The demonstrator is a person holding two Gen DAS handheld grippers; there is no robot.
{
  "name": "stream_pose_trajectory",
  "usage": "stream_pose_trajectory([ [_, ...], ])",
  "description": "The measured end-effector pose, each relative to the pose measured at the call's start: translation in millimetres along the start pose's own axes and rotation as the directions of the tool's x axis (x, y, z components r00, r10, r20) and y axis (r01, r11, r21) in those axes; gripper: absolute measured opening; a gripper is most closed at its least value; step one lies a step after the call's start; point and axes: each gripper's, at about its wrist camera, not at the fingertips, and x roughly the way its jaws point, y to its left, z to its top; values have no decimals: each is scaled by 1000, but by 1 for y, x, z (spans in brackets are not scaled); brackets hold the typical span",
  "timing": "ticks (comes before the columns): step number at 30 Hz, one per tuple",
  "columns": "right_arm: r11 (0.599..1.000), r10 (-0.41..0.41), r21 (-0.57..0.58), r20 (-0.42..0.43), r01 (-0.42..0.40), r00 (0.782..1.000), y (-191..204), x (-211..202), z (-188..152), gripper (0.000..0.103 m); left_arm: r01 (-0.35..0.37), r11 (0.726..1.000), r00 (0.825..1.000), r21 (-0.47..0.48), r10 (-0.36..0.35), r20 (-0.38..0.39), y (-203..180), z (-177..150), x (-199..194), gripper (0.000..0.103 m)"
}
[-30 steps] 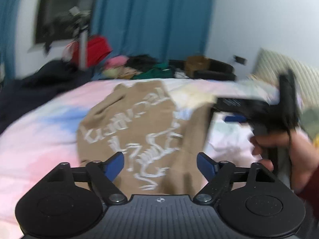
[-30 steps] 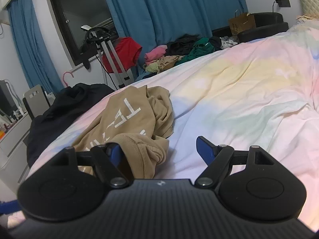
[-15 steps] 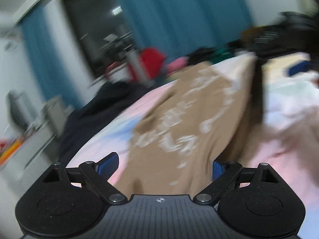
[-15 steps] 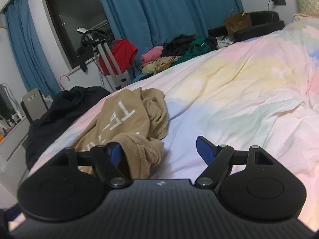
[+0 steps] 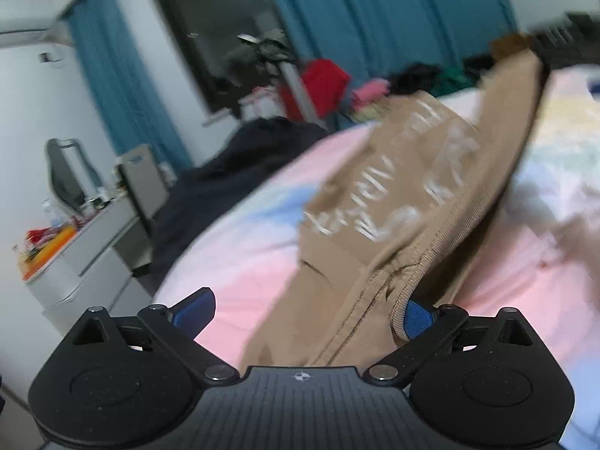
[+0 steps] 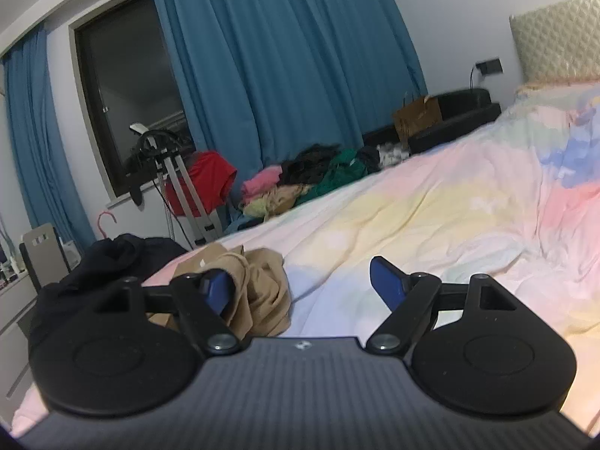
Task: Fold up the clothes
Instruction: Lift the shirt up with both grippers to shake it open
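So the tan shirt [image 5: 405, 202] is mid-fold on the bed [image 5: 240, 247], which has a soft pastel tie-dye cover, a bit wrinkled. In the left wrist view the shirt is stretched into a long strip from near to far right, white blurry lettering on top, and its ribbed hem edge drapes right over the right-hand pad of the left gripper [image 5: 303, 311]. That gripper's jaws have just been opening and now stand about as wide as they go, so the cloth lies between them but isn't pinched. My guess is it's letting go of that edge after carrying it over.

The right gripper [image 6: 300, 285] sits low over the bed, fingers roughly three quarters apart. In that view the shirt is a crumpled heap at the near left, bunched against the left pad [image 6: 219, 290]. Can't really tell if it's hooked on that finger or just lying behind it. Nothing is clamped, though.

Fabric looks like a thick knit cotton with a stitched seam, floppy, holds creases. More clothes [image 6: 300, 183] sit piled at the far side by the blue curtains [image 6: 285, 60].
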Motion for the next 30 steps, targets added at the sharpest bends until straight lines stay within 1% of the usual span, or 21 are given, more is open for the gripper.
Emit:
stream_pose_trajectory([
  [2, 1000, 26, -8, -86, -26, 996, 0, 10, -6, 79, -32, 994, 999, -107, 33, 15, 23, 1, -3, 101],
  [3, 999, 49, -9, -131, -50, 990, 0, 15, -9, 79, -47, 985, 998, -166, 51, 21, 36, 2, -4, 101],
  [4, 998, 63, -18, -151, -66, 987, 3, 15, -12, 79, -61, 973, 997, -224, 69, 26, 49, 2, -6, 101],
  [5, 997, 70, -32, -161, -76, 985, 6, 13, -14, 78, -75, 957, 996, -281, 86, 30, 62, 3, -8, 101],
  [6, 995, 77, -47, -170, -87, 982, 10, 12, -16, 78, -88, 937, 994, -338, 105, 32, 75, 4, -9, 101],
  [7, 993, 80, -75, -164, -93, 983, 15, 7, -16, 78, -92, 927, 992, -363, 117, 47, 82, 6, -13, 101],
  [9, 987, 82, -127, -111, -96, 990, 27, -6, -6, 78, -93, 919, 987, -384, 137, 90, 91, 11, -22, 101],
  [11, 984, 97, -142, -62, -105, 993, 36, -18, 14, 78, -91, 913, 977, -397, 160, 144, 99, 23, -34, 101],
  [12, 983, 105, -143, -47, -111, 993, 40, -22, 27, 78, -87, 909, 972, -407, 168, 167, 104, 31, -40, 101],
  [14, 982, 120, -146, -7, -120, 993, 50, -33, 60, 78, -56, 898, 960, -437, 168, 222, 118, 59, -56, 101],
  [16, 980, 138, -149, 45, -130, 989, 63, -46, 98, 78, -32, 893, 941, -449, 179, 288, 132, 93, -69, 101],
  [18, 978, 165, -150, 115, -147, 980, 77, -65, 140, 78, -9, 891, 921, -454, 185, 344, 149, 130, -85, 101],
  [20, 973, 189, -164, 167, -162, 968, 92, -85, 183, 78, 25, 884, 904, -466, 180, 389, 170, 170, -102, 101],
  [22, 964, 209, -211, 219, -162, 953, 112, -109, 227, 78, 50, 881, 879, -470, 184, 439, 192, 209, -123, 101],
  [24, 952, 225, -267, 273, -151, 935, 130, -134, 265, 78, 80, 876, 861, -475, 180, 476, 215, 247, -144, 101],
  [26, 943, 249, -296, 318, -153, 915, 143, -162, 303, 78, 128, 869, 842, -478, 160, 515, 241, 281, -168, 101],
  [28, 937, 275, -309, 356, -165, 893, 152, -189, 337, 78, 164, 870, 817, -464, 144, 558, 264, 312, -197, 101],
  [30, 931, 296, -325, 400, -167, 868, 160, -219, 368, 78, 184, 876, 791, -447, 138, 596, 283, 339, -227, 101],
])
